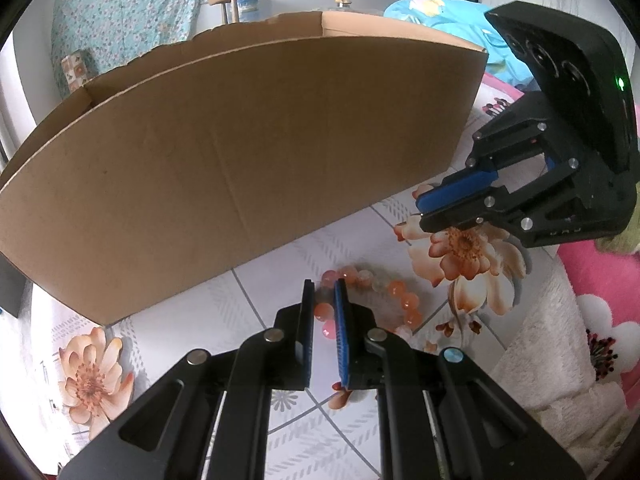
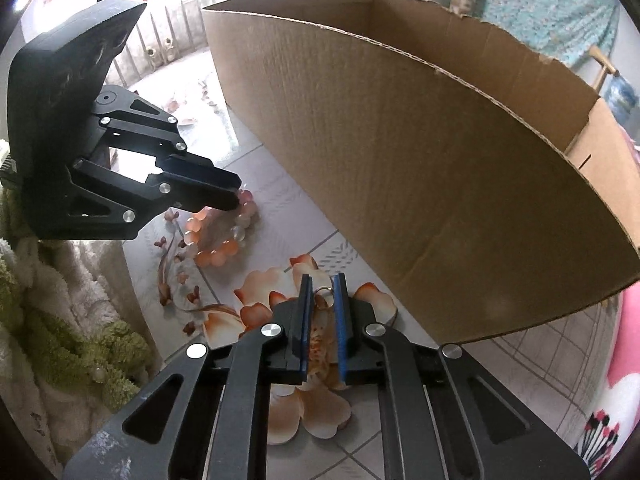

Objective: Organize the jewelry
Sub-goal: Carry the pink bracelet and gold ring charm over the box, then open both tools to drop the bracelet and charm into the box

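Note:
A bracelet of orange and pink beads [image 1: 394, 292] lies on the flowered tablecloth in front of a large open cardboard box [image 1: 224, 160]. My left gripper [image 1: 324, 286] is low over the bracelet's left side, its jaws narrowly apart around a few beads; from the right wrist view the left gripper [image 2: 236, 196] touches the bracelet [image 2: 224, 236]. My right gripper [image 2: 322, 284] holds a small thin ring [image 2: 323, 294] between its blue pads, in front of the box [image 2: 420, 152]. The right gripper [image 1: 420, 204] also shows at right in the left wrist view.
The box wall stands close behind both grippers. A white and green fuzzy cloth [image 2: 68, 320] lies at the table's edge. A pink flowered blanket [image 1: 604, 300] is at the right.

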Available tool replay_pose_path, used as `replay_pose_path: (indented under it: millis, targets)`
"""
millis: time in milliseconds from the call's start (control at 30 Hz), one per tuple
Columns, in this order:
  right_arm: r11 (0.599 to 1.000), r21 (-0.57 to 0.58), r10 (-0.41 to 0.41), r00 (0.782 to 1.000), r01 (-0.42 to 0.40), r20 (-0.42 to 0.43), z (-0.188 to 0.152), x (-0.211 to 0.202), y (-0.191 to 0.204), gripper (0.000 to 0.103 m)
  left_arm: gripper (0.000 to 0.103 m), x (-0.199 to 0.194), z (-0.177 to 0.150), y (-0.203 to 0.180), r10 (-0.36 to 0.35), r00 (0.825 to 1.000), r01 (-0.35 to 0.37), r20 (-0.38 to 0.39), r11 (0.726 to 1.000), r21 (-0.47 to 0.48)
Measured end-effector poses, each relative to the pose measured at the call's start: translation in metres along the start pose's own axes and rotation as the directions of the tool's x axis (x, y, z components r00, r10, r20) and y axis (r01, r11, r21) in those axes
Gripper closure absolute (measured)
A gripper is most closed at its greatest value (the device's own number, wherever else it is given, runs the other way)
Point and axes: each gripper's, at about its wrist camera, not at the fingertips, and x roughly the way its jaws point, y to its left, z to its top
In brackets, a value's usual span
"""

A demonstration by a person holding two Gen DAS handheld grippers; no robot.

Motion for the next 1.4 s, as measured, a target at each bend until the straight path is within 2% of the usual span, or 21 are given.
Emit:
replay_pose_path:
  millis: [267,500,600,700,800,833,967,1033,1133,1233,1333,1400]
  targets:
    - [0.999,0.024,-0.025,1.000,0.025,0.018,-0.012,-0.009,0.000,0.095,0.094,-0.007,-0.001,0.005,-0.007,1.000,0.007,0.011,1.000,-0.023]
    - [0.992,0.114,-0.075,0.988,0.060,0.133,-0.012,-0.046,0.011,0.095,0.094,-0.036,0.004,0.000,-0.019,0.997,0.020,0.073,1.000,-0.015]
    - [0.983,0.169,-0.110,0.971,0.074,0.213,-0.012,-0.072,0.017,0.095,0.094,-0.057,0.011,-0.003,-0.036,0.993,0.037,0.115,0.999,-0.012]
    - [0.972,0.224,-0.143,0.939,0.073,0.314,-0.006,-0.106,0.021,0.094,0.094,-0.086,0.025,-0.005,-0.079,0.982,0.081,0.171,0.997,-0.004]
    - [0.968,0.241,-0.154,0.909,0.061,0.387,0.002,-0.127,0.021,0.095,0.094,-0.112,0.043,0.003,-0.202,0.951,0.209,0.234,0.978,-0.005]
    - [0.969,0.239,-0.158,0.898,0.062,0.411,0.008,-0.134,0.020,0.094,0.094,-0.119,0.051,0.006,-0.217,0.944,0.224,0.249,0.974,-0.003]
    - [0.971,0.223,-0.179,0.877,0.085,0.446,0.032,-0.145,0.011,0.094,0.094,-0.137,0.081,0.017,-0.210,0.929,0.222,0.306,0.975,-0.002]
    - [0.970,0.223,-0.186,0.879,0.095,0.439,0.046,-0.141,0.003,0.094,0.094,-0.140,0.096,0.021,-0.189,0.927,0.199,0.325,0.980,0.002]
    - [0.969,0.228,-0.186,0.898,0.100,0.399,0.060,-0.129,-0.014,0.094,0.094,-0.123,0.115,0.035,-0.162,0.944,0.180,0.288,0.983,-0.036]
    - [0.965,0.235,-0.186,0.931,0.114,0.313,0.069,-0.102,-0.032,0.094,0.094,-0.084,0.128,0.051,-0.146,0.968,0.167,0.203,0.982,-0.092]
    - [0.964,0.235,-0.175,0.960,0.122,0.219,0.075,-0.076,-0.043,0.094,0.094,-0.056,0.130,0.066,-0.158,0.979,0.176,0.129,0.974,-0.143]
    - [0.964,0.232,-0.173,0.969,0.129,0.177,0.075,-0.067,-0.046,0.094,0.094,-0.036,0.133,0.075,-0.155,0.984,0.167,0.083,0.972,-0.166]
